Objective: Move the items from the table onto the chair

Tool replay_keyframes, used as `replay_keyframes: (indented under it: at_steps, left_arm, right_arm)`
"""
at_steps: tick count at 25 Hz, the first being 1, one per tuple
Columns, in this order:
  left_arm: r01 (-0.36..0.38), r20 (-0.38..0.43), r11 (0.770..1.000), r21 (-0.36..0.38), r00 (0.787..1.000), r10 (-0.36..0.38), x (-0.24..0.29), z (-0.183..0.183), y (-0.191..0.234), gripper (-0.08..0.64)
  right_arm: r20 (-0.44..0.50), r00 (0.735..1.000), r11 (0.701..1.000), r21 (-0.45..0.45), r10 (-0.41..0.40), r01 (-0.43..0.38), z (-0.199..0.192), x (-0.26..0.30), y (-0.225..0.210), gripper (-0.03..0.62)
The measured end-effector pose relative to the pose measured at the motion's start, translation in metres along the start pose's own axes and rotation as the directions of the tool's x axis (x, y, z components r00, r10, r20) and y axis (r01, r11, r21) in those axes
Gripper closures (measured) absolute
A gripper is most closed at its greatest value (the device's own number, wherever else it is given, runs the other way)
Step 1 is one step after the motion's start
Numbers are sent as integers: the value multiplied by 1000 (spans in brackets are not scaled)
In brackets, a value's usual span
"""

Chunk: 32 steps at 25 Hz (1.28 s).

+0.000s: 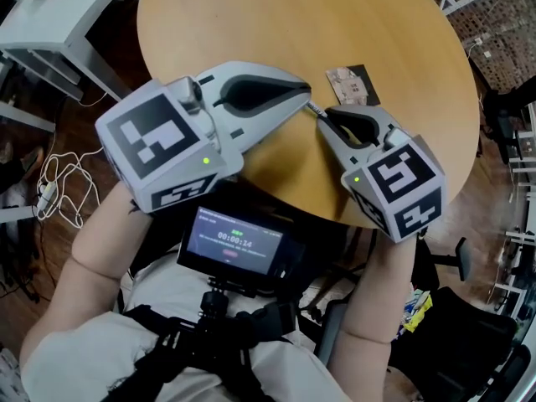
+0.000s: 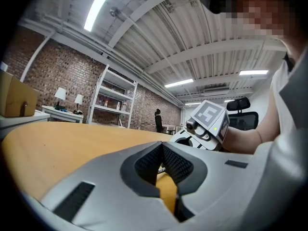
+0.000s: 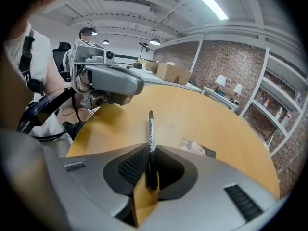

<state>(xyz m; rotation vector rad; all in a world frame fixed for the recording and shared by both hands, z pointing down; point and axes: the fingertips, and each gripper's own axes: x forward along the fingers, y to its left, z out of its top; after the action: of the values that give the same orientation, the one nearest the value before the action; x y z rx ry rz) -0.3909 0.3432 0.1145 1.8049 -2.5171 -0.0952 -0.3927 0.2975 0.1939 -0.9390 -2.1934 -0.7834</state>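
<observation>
A thin black pen [image 3: 150,138] sticks out forward from my right gripper [image 3: 150,150], whose jaws are shut on its lower end. In the head view the pen [image 1: 313,108] pokes out up-left of the right gripper [image 1: 325,117], over the near part of the round wooden table [image 1: 276,15]. A small patterned card [image 1: 349,85] lies flat on the table just beyond that gripper. My left gripper [image 1: 306,89] hovers level over the near left of the table, its tips pointing at the pen's tip. Its jaws are shut with nothing between them in the left gripper view [image 2: 161,144].
A white desk [image 1: 59,7] stands off the table's far left, with white cables [image 1: 59,182] on the floor below it. A black office chair [image 1: 469,342] is at the lower right. Cardboard boxes [image 3: 171,72] sit on a further table.
</observation>
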Motion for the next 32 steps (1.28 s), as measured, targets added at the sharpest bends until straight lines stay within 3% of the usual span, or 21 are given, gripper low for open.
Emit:
replay_keyframes:
  at_steps: [4,9,14,19,28,32]
  left_arm:
    - [-2,0,1000,13,1000,2,1,1,0,545]
    - [17,-9,1000,17,1000,-17,6,0,-6,545]
    - [29,-14,1000,1,999,-29,8,-1,-8,545]
    - [35,-22,999,-9,999,-36,9,-4,-9,545]
    - [74,-37,997,-4,997,-74,15,-5,-15,545]
    - [106,-49,994,10,993,-105,45,-5,-41,545]
  right_arm:
    - [60,992,994,-1,-111,111,6,-21,-13,537]
    - [212,956,978,97,-202,185,20,-45,-29,537]
    - [409,897,952,302,-171,44,29,-62,-32,538]
    - [547,817,910,409,-186,-67,34,-77,-34,538]
    - [567,788,892,448,-239,-52,29,-89,-34,540]
    - [579,769,882,470,-271,-43,-1,-119,-38,540]
